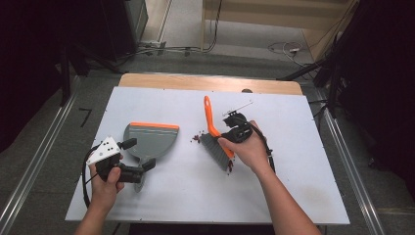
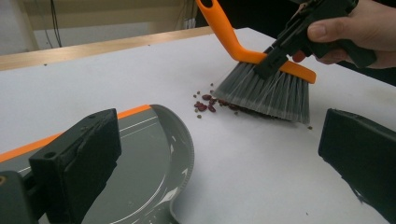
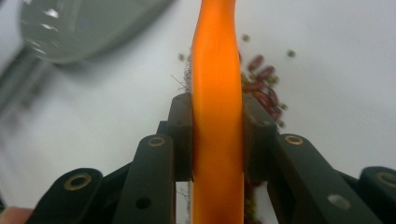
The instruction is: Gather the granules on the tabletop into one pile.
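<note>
Your right gripper [image 1: 230, 131] has its jaws pressed tight on the orange back of the hand brush [image 1: 215, 134], one jaw on each side, as the right gripper view shows with the orange plastic [image 3: 217, 121] running straight up between them. You hold the brush near the middle of the table, its grey bristles [image 2: 268, 93] splayed down onto the white tabletop [image 1: 274, 191] and its orange handle angled up toward the far edge. A small heap of dark red beans [image 2: 205, 103], with some smaller greenish grains among them, lies touching the bristle tips on the side facing the dustpan. Your left gripper [image 1: 139, 154] is spread wide and grips nothing; in the left gripper view its two black jaws stand well apart, the dustpan's [image 2: 154, 158] rim and narrowing neck lying between and below them. That grey dustpan [image 1: 149, 139] with its orange lip lies flat toward the left edge, lip facing the far edge, well apart from the beans.
</note>
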Demonstrator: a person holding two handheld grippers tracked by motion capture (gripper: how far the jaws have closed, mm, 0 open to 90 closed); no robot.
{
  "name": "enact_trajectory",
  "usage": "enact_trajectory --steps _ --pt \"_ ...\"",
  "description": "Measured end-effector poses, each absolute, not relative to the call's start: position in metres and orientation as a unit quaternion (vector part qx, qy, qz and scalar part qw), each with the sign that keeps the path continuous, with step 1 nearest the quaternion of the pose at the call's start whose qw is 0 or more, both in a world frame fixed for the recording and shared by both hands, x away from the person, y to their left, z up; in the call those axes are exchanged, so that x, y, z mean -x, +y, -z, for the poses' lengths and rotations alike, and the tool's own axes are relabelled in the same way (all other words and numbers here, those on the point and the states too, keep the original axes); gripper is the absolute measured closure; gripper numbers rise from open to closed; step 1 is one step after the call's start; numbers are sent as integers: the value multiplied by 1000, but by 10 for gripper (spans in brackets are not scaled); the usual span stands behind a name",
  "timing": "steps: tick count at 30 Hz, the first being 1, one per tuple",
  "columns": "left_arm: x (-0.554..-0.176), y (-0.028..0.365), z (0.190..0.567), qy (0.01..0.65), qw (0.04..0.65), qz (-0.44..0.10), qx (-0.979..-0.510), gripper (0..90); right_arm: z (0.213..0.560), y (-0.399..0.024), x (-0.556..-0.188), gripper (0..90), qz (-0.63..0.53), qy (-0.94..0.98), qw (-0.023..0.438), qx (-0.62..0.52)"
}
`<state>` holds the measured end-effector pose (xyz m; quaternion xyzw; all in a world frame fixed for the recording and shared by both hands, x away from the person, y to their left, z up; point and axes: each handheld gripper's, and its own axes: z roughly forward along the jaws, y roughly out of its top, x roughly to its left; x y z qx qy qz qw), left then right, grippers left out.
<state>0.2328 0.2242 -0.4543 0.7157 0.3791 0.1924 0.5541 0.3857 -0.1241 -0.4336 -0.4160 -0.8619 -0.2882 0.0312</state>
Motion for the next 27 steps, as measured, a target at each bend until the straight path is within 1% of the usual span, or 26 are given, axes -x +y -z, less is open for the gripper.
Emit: enact_trajectory --steps 3,5,6,7,10,11,12,13,16,17,19,20,22,23,27 --pt "-233 224 454 378 554 -192 -716 0 428 -114 -385 688 304 -856 38 418" --pt "-233 224 454 379 554 -192 -716 0 428 -104 -386 688 313 -850 39 421" --pt "-233 224 454 379 554 -192 -716 0 432 -92 -390 689 316 -849 50 420" --pt "-233 224 455 379 553 -192 -717 0 432 -92 -390 689 316 -849 50 420" --pt "-233 224 456 379 552 -191 -718 0 442 -77 -399 689 316 -840 96 430" --pt "-233 223 456 378 552 -191 -718 0 447 -73 -402 689 313 -838 98 435" --pt "-233 223 456 377 552 -191 -719 0 451 -70 -405 689 307 -838 93 442" --pt "-233 223 456 376 552 -190 -720 0 456 -69 -409 688 298 -836 78 454" --pt "-233 223 456 375 551 -190 -721 0 458 -73 -413 685 296 -834 77 459" --pt "-233 221 457 374 551 -189 -722 0 459 -77 -412 683 295 -836 61 459" --pt "-234 220 458 373 549 -190 -723 0 459 -80 -412 682 295 -835 56 461" --pt "-233 219 458 373 548 -190 -724 0 457 -86 -411 680 287 -835 36 468" --pt "-233 217 458 370 548 -189 -726 0 457 -90 -411 680 287 -834 33 469" --pt "-233 216 458 370 547 -189 -726 0 457 -97 -411 679 285 -831 22 478" --pt "-232 214 458 368 547 -188 -728 0 457 -109 -411 678 284 -825 14 489"
